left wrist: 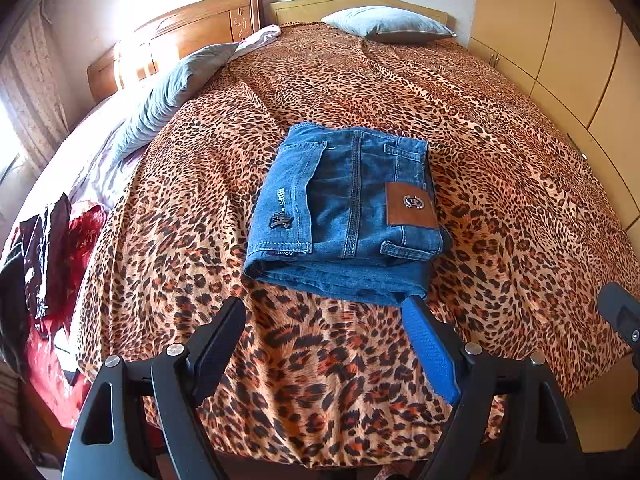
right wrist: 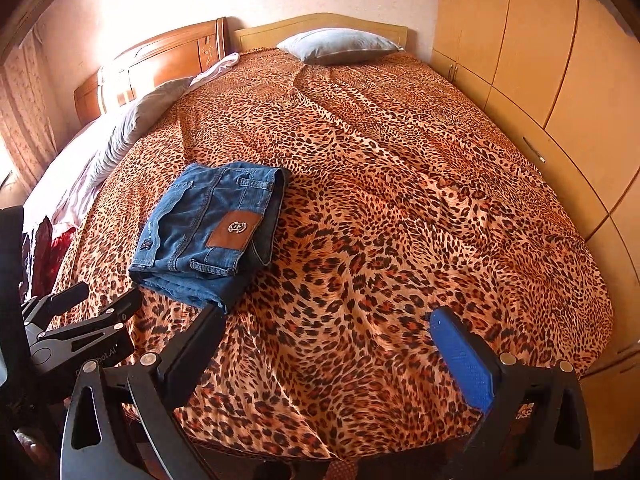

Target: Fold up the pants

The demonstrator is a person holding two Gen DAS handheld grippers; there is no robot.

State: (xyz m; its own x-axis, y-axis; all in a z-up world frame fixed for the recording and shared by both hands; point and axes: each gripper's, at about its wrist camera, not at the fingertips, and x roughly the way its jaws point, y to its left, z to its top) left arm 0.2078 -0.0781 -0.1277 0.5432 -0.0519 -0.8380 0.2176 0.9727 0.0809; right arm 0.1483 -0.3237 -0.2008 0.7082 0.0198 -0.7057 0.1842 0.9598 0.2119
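Lying folded: blue denim pants (left wrist: pixel 344 216)

Setting: home bedroom, shown by a bed (right wrist: pixel 400 200) under a leopard-print cover, a grey pillow (right wrist: pixel 340 46) at its wooden headboard (right wrist: pixel 320 22), a second headboard (right wrist: pixel 160 60) beside it, a built-in wardrobe (right wrist: pixel 560 60), and curtains (left wrist: pixel 32 92).

Blue denim pants (left wrist: pixel 344 216) — folded into a compact stack, brown patch up.

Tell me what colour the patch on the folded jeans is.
Tan brown, with a round metal emblem, on the blue jeans; the patch shows best in the left wrist view.
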